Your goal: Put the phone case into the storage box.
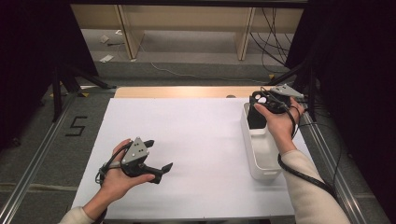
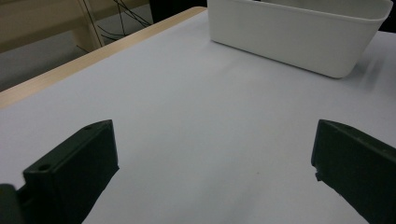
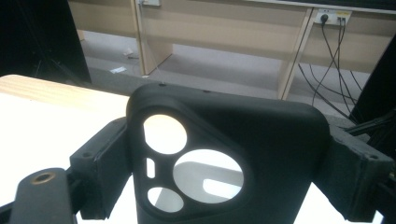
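The desk has a white top, with a strip of pale wood showing along its far edge. A white bin stands directly on it, close along the right edge and toward the far right corner, its long side running with that edge. A small dark speck sits on the wood strip at the far edge.

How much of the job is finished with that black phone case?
Already done: the right gripper has clamped the black phone case. In hand now: it holds the case upright above the far end of the white bin. Left, probably: lowering it inside and letting go. The left gripper waits open over the table.
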Action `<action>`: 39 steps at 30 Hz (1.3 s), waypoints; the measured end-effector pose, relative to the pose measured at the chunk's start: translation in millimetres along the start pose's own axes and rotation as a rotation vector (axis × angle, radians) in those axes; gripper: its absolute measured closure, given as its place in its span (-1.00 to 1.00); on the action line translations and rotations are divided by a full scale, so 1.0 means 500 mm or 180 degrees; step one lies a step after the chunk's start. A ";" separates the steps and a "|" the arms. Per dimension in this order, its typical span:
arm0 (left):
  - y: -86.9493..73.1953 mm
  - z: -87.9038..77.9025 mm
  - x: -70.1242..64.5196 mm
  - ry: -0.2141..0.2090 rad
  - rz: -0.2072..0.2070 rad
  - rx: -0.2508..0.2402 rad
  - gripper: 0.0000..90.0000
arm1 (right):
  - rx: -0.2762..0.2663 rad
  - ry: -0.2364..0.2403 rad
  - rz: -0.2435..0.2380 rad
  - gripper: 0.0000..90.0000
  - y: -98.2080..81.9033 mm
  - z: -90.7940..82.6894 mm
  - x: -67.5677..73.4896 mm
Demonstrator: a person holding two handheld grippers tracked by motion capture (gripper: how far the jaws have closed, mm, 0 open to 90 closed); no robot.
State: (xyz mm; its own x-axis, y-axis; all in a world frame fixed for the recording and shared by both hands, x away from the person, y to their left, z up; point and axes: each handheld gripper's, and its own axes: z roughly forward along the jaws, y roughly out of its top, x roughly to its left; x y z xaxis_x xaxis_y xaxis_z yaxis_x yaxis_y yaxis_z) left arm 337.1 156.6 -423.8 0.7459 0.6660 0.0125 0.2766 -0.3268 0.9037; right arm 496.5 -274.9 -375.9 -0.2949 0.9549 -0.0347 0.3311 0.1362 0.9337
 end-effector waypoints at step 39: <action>0.000 0.002 -0.001 -0.0013 -0.0006 0.0003 -1.00 | 0.0160 -0.0047 -0.0092 -0.66 -0.009 0.048 0.005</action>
State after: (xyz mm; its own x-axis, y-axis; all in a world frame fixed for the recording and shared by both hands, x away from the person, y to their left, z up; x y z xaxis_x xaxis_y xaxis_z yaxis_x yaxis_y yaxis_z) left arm 337.4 155.8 -424.3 0.7479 0.6638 0.0092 0.2784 -0.3262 0.9034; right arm 515.8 -266.9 -388.9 -0.2919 0.9541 -0.0668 0.3674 0.1764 0.9132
